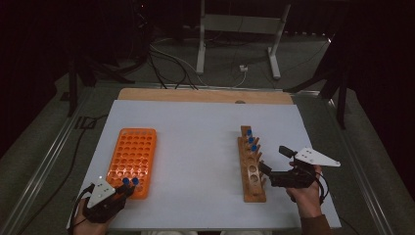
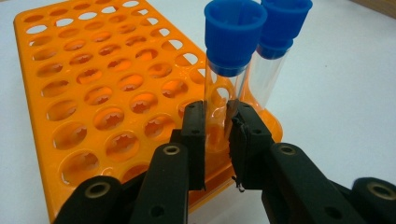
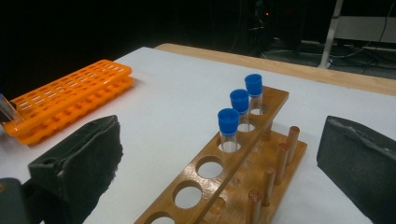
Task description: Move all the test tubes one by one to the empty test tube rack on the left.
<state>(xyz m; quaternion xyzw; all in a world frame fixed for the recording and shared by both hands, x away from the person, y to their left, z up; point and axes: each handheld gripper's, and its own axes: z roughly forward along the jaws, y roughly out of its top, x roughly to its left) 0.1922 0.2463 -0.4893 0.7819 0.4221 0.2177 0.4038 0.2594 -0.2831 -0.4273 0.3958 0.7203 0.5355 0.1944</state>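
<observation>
Two black jaws of the left gripper [image 2: 217, 140] are clenched on the glass of a blue-capped test tube [image 2: 224, 93], which stands upright in a hole at the near right corner of the orange rack [image 2: 84, 93]. A second capped tube [image 2: 275, 51] stands just beside it in the same rack. That rack lies near the table's [image 1: 195, 147] near left corner. Toward the right edge, the right gripper [image 1: 274, 164] is released, its jaws wide apart beside the wooden rack [image 3: 219, 172], whose far holes carry three blue-capped tubes [image 3: 239, 112].
</observation>
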